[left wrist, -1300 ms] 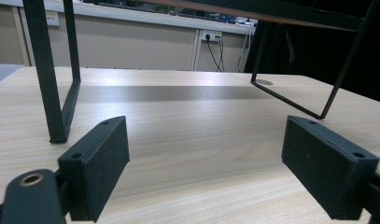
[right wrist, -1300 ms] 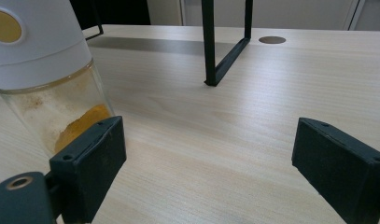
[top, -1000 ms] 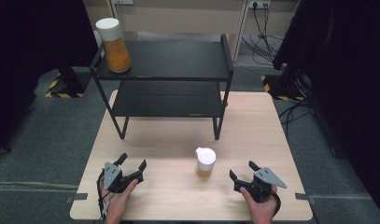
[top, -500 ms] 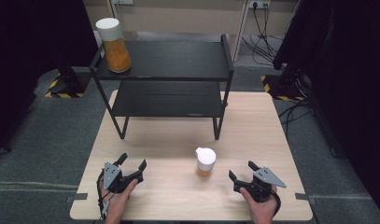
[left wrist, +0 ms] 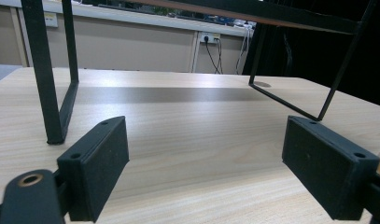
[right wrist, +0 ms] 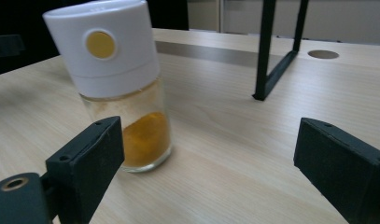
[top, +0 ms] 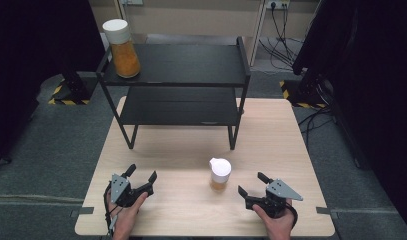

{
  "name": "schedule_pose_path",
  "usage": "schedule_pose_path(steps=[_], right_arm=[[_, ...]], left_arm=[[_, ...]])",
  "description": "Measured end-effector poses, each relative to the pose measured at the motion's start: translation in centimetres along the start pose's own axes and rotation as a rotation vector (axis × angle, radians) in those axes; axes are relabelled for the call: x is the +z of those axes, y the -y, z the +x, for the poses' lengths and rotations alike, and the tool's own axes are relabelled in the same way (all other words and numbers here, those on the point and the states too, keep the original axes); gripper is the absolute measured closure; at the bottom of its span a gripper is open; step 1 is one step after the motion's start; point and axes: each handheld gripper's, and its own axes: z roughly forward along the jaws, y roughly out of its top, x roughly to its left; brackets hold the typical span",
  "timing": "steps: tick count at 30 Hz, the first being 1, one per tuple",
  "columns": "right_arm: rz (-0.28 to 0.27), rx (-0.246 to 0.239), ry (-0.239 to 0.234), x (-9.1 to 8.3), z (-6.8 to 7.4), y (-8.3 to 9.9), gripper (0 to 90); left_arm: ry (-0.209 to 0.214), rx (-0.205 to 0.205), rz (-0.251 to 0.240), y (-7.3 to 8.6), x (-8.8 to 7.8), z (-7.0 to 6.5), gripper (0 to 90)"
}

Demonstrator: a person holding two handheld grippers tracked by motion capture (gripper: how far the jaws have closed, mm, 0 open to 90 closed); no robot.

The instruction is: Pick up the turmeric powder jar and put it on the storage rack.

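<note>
A small glass jar (top: 220, 174) with a white lid and orange powder stands on the wooden table (top: 191, 145), near the front middle. In the right gripper view the small jar (right wrist: 122, 93) is close ahead, left of centre. My right gripper (top: 251, 184) rests open on the table just right of the jar, apart from it, nothing between its jaws; the right gripper (right wrist: 211, 158) jaws stand wide. My left gripper (top: 141, 174) lies open at the front left, and the left gripper (left wrist: 204, 158) frames bare tabletop. A tall jar (top: 121, 48) of orange powder stands on the shelf's top left.
A black two-tier metal shelf (top: 176, 75) stands at the back of the table; its legs (left wrist: 47, 74) rise ahead of the left gripper. Cables and dark stands lie on the floor to the right.
</note>
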Motion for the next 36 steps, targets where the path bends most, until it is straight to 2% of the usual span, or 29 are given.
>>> schedule_pose_path(steps=[16,29,36], right_arm=[[0.014,-0.052,-0.092,1.3,0.8,-1.3,9.8],[0.042,-0.113,-0.111,3.5,1.6,-3.1,14.8],[0.054,-0.125,-0.12,4.6,1.8,-3.7,18.0]], left_arm=[[-0.001,-0.013,-0.001,0.0,0.0,0.1,13.6],[0.0,-0.016,-0.001,0.0,0.0,0.1,13.5],[-0.001,-0.01,0.002,0.0,0.0,0.1,13.4]])
